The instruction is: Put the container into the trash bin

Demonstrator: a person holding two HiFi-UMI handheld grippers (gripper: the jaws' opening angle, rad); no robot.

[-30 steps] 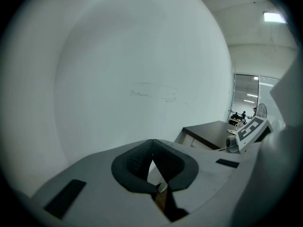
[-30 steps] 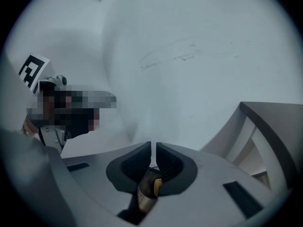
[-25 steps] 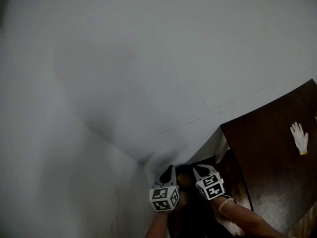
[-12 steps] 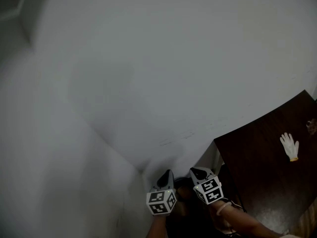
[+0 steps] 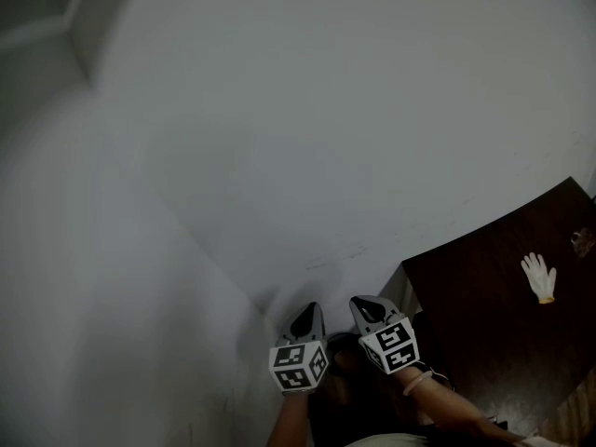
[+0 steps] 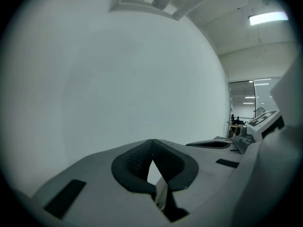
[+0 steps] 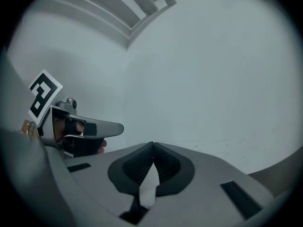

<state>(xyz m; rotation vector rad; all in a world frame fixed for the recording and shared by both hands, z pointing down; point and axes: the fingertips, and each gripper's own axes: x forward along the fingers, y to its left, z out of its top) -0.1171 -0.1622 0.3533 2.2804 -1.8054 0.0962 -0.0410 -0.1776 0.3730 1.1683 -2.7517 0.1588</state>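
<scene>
facing a bare white wall (image 5: 372, 110) with left gripper (image 6: 152, 140) and right gripper (image 7: 152, 144) both pinched shut on nothing — no container or trash bin in any view, so no judging its weight, stiffness or best place to grip.

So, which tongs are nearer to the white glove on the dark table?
Right. In the head view the right tongs are just left of the table edge, the white glove farther right. The left tongs are further left.
</scene>
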